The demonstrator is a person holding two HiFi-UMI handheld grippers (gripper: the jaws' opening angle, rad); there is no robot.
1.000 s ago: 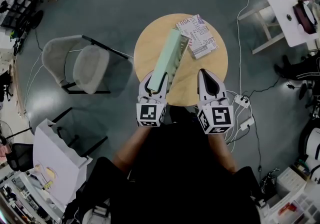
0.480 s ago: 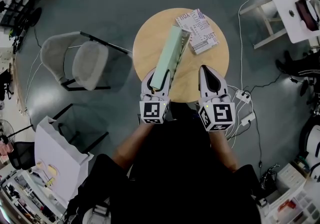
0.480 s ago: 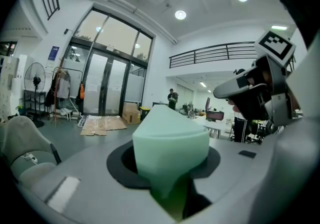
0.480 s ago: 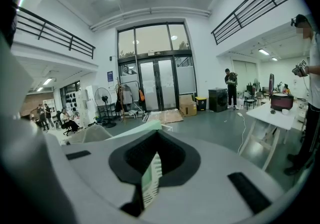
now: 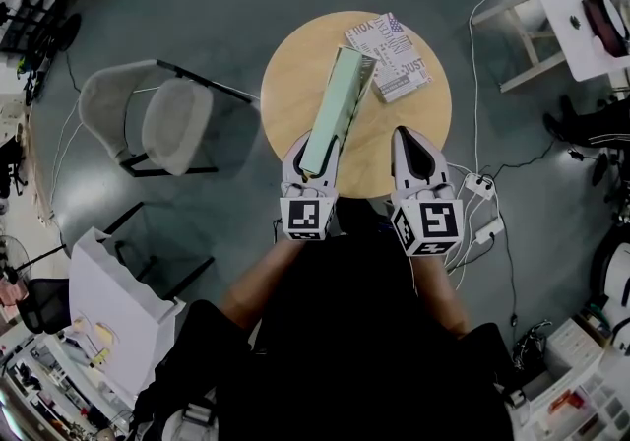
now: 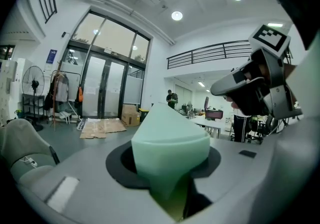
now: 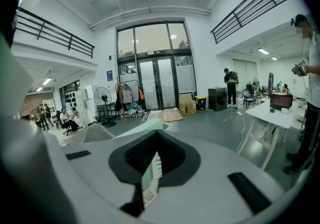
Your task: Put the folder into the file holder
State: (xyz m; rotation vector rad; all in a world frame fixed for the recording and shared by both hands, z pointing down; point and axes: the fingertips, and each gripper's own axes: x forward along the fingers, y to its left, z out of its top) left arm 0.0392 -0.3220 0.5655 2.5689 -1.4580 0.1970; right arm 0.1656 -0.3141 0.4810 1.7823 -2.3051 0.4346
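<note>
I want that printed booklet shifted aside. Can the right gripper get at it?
Probably yes. The right gripper holds nothing, and only bare table lies between it and the booklet; the green folder stands off to the left of that path.

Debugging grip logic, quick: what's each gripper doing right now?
Left gripper: closed on the long pale green plastic case.
Right gripper: closed, holding nothing.

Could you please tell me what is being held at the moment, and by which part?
The left claw holds the pale green folder by its near end, though its jaws have just been opening. The right claw holds nothing.
</note>
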